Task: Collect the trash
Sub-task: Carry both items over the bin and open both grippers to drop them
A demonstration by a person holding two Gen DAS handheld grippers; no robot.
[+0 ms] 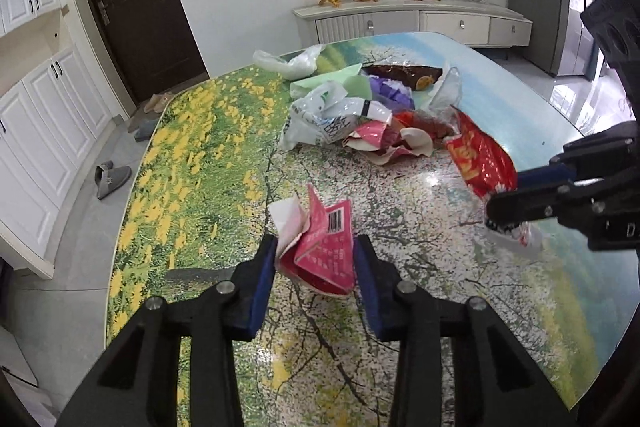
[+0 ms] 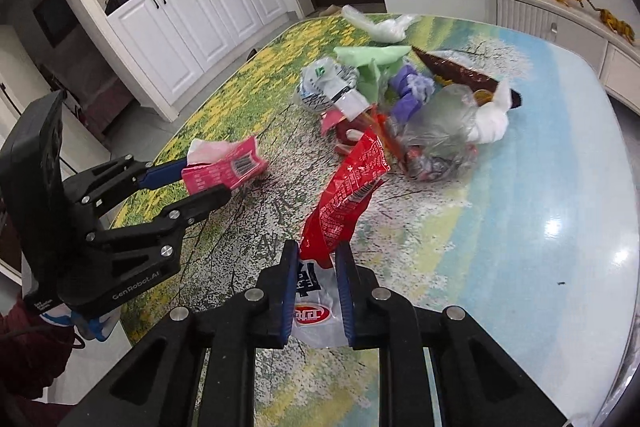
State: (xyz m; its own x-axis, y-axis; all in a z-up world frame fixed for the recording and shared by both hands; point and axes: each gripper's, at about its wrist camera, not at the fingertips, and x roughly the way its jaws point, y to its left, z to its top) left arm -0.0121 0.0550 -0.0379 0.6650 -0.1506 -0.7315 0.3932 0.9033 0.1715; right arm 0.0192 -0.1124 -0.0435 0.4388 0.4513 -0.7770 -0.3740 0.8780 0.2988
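Note:
My left gripper is shut on a crumpled pink wrapper with a barcode, held above the table; it also shows in the right wrist view. My right gripper is shut on a long red snack bag with a white end, lifted off the table; the bag also shows in the left wrist view. A pile of trash lies at the table's far middle: plastic bags, a green bag, purple wrapper, brown wrapper, pink and red packets. The pile also shows in the right wrist view.
The table has a glossy flower-and-tree print and a rounded edge. A clear plastic bag lies at its far edge. A white cabinet with dragon figures stands behind. Slippers lie on the floor at left.

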